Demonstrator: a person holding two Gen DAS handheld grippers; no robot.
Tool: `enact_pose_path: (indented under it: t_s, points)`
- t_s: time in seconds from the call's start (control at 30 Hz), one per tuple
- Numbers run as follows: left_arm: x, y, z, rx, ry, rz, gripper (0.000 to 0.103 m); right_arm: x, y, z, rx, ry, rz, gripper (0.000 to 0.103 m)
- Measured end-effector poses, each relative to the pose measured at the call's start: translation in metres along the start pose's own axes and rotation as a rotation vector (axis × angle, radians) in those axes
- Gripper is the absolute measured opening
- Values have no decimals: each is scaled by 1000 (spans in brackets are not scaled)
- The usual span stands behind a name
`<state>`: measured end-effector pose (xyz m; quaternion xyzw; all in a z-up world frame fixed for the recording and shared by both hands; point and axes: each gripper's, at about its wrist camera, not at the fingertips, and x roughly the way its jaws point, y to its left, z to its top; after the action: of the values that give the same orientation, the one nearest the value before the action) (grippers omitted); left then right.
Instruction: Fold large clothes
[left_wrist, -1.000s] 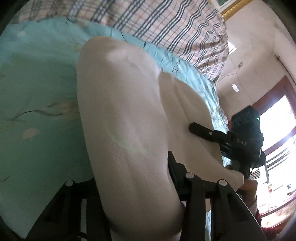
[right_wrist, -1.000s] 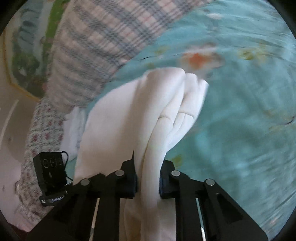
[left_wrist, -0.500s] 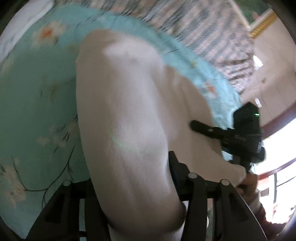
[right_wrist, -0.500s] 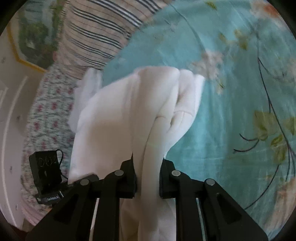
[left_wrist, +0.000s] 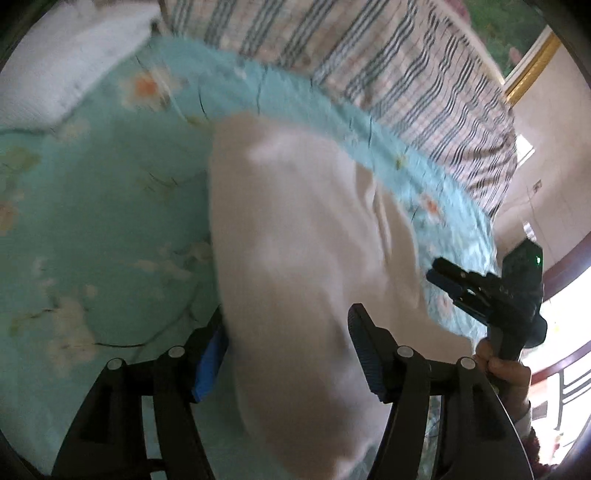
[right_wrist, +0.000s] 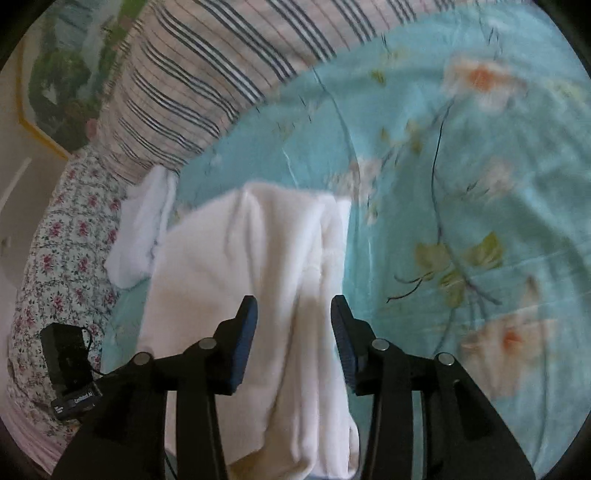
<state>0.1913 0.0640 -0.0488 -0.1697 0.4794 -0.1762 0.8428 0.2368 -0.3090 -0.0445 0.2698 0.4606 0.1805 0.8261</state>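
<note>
White garment lies bunched on bed, between spread jaws of left gripper and right gripper — both just opened, nothing pinched. Risk — released folds slump, layers slide apart.

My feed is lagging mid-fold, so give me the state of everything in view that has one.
White garment: folded into a long bundle, lying on the bed.
Left hand-held gripper: jaws just opening, garment between them, right pad clear of it.
Right hand-held gripper: jaws just opened, garment between but pads off it.
Teal floral bedsheet: spread, lightly creased.
Striped quilt: bunched behind the sheet.
</note>
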Motion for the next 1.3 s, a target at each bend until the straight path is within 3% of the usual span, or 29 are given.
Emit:
enact_pose_path:
  t_s: [0.17,0.4,0.43,0.5,0.7,0.83,0.93,1.03,1.17,1.23,1.3]
  points:
    - [-22,-5,1,40,-70,-50,58,6,24,-6,-67,48,38,41]
    - [-7,-15,1,120,-50,-72,55,41,17,-15,-22,131,33,38]
    - [-3,-14,2,129,-42,-66,55,44,17,-15,-21,135,37,35]
    - [6,-10,4,135,-25,-55,54,47,18,-12,-26,140,37,4]
    - [15,-22,12,156,7,-106,54,-3,19,1,-15,-19,92,4]
    - [42,-45,-3,216,68,-71,54,10,-3,-6,12,41,8,4]
    - [58,-64,-19,297,46,15,59,30,-10,-18,12,88,-49,4]
    - [62,-69,-20,313,41,32,61,34,-12,-20,34,81,-55,4]
    - [43,-61,-9,266,69,-42,60,16,0,-15,10,62,-75,8]
    - [23,-57,-2,243,45,-106,58,-2,11,-12,-23,18,-113,8]
    - [5,-52,14,236,-14,-109,58,-19,28,-6,-51,-31,-90,8]
